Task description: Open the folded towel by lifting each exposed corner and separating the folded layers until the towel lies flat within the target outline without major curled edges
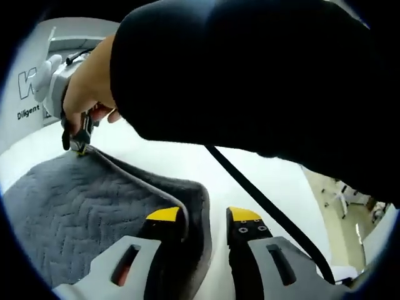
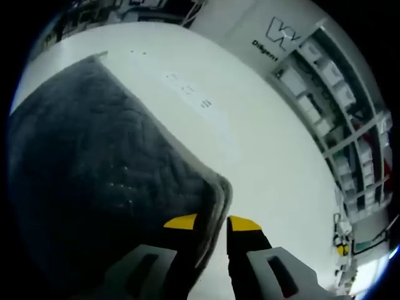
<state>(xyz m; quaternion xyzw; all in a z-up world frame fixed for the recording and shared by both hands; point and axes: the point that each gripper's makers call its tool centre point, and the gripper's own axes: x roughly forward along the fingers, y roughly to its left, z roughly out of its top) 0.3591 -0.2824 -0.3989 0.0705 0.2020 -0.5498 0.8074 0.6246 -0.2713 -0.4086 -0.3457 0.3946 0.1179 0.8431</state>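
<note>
The grey quilted towel (image 1: pixel 81 212) lies on a white table (image 1: pixel 187 162), its raised edge running between the yellow-tipped fingers (image 1: pixel 164 215) of the left gripper (image 1: pixel 203 219), which stand parted with the cloth resting against one of them. Ahead of these fingers, the right gripper (image 1: pixel 79 140), held in a person's hand (image 1: pixel 87 87) under a dark sleeve (image 1: pixel 262 75), pinches the towel's far edge. In the right gripper view, the towel's corner (image 2: pixel 215 187) sits between that gripper's (image 2: pixel 212 222) narrowly spaced fingers (image 2: pixel 181 222), clamped on the hem.

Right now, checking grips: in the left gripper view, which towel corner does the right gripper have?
The far corner, upper left, nipped by the right gripper under the person's hand; the near corner sits between the left gripper's open jaws.
</note>
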